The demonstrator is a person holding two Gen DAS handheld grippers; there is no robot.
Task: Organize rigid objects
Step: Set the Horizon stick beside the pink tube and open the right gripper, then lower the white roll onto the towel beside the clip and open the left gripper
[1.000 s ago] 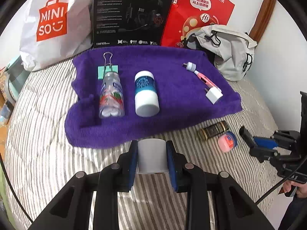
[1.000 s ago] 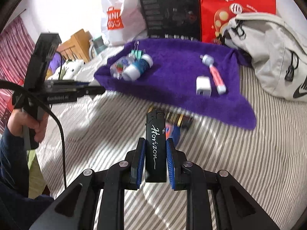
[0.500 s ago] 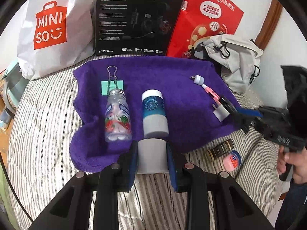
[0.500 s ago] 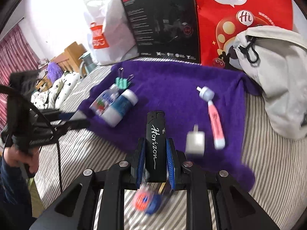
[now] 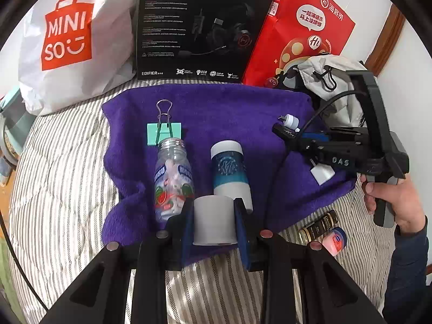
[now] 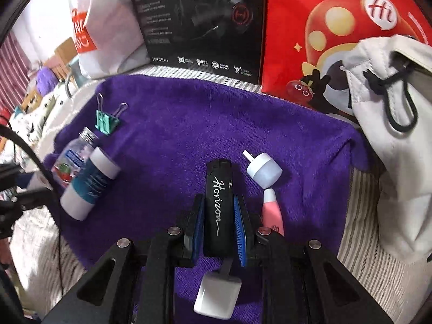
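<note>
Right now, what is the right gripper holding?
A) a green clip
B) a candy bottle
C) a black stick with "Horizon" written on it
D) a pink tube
C: the right gripper is shut on the black Horizon stick, while the green clip, pink tube and candy bottle lie on the purple towel.
</note>
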